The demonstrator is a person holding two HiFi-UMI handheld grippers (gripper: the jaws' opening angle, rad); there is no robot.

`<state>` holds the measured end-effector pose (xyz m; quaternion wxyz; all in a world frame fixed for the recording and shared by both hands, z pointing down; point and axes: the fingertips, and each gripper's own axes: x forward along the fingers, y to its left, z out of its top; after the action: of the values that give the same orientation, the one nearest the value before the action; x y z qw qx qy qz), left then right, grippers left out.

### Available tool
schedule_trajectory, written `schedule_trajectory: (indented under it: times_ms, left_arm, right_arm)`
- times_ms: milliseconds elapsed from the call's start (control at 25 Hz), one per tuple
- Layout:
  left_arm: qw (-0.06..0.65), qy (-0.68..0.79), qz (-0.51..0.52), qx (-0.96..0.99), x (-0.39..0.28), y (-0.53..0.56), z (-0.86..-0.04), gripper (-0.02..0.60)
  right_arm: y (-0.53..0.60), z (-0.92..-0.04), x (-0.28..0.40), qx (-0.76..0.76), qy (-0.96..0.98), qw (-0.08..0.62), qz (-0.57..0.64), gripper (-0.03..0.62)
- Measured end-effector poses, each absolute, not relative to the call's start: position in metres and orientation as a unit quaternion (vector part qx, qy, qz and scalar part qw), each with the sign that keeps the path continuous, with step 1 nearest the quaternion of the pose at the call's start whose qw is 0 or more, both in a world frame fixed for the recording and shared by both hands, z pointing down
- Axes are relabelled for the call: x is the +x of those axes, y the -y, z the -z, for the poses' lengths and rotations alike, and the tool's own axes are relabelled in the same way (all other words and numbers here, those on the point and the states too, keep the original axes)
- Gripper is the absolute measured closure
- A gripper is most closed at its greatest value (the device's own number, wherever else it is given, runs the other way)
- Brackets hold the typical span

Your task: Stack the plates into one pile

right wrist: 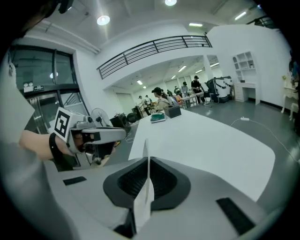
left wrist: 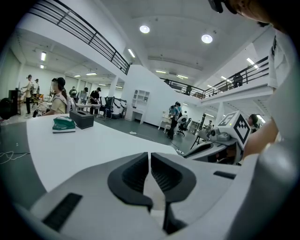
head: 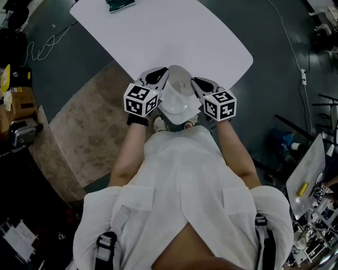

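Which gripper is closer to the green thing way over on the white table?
Left. The left gripper sits on the side toward the green object at the far end of the table; the right gripper is across the held plate, farther away.

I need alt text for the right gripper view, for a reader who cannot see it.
The right gripper is shut on the thin rim of a white plate, seen edge-on, with a long white table beyond. At the left is the left gripper; a green object and a dark box lie at the table's far end.
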<state>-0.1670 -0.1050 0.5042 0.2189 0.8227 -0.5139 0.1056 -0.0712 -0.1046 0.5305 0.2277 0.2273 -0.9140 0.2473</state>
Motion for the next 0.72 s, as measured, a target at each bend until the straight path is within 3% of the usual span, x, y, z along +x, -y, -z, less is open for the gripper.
schedule_trajectory:
  times_ms: [720]
  left_arm:
    - [0.223, 0.516, -0.114, 0.819, -0.183, 0.09, -0.51, 0.558]
  right_arm:
    - [0.078, -0.606, -0.071, 0.2, 0.867, 0.3, -0.343, 0.554]
